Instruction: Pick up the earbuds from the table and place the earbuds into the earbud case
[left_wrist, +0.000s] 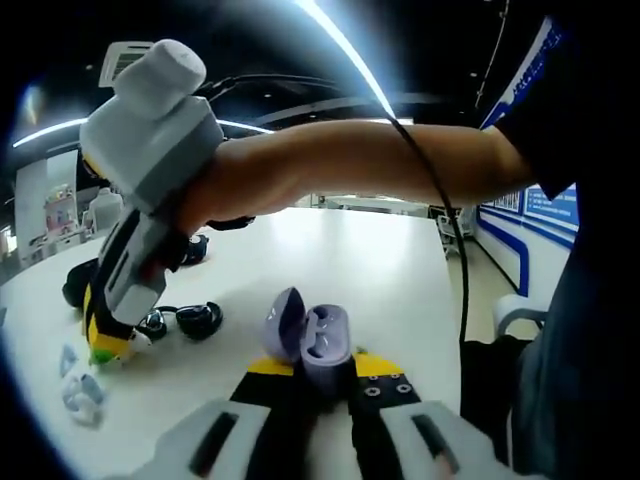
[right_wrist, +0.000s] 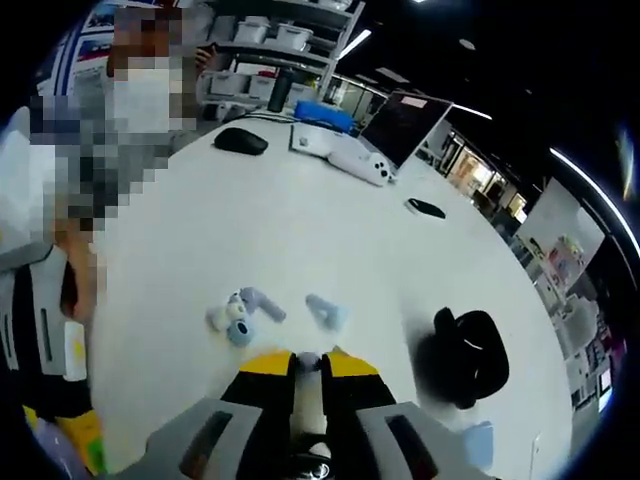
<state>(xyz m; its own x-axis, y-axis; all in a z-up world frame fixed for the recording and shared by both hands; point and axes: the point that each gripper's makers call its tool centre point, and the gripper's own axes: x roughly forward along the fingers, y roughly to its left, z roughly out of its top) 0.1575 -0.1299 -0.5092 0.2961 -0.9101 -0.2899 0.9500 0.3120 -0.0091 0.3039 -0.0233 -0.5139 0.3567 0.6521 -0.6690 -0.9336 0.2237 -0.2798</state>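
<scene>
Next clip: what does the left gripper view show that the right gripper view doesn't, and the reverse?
Left gripper view: the left hand-held gripper clamps an open purple earbud case, and a forearm crosses above it. Right gripper view: the right hand-held gripper pinches a pale earbud; a laptop and a mouse sit far off. Both: the white table with loose earbuds on it.

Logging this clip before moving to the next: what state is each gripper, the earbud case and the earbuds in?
earbud case: lid open, clamped between the left gripper's jaws
left gripper: shut on the case
right gripper: shut on a pale earbud, tips at the table
loose earbuds: lying on the table, untouched
laptop: open
</scene>
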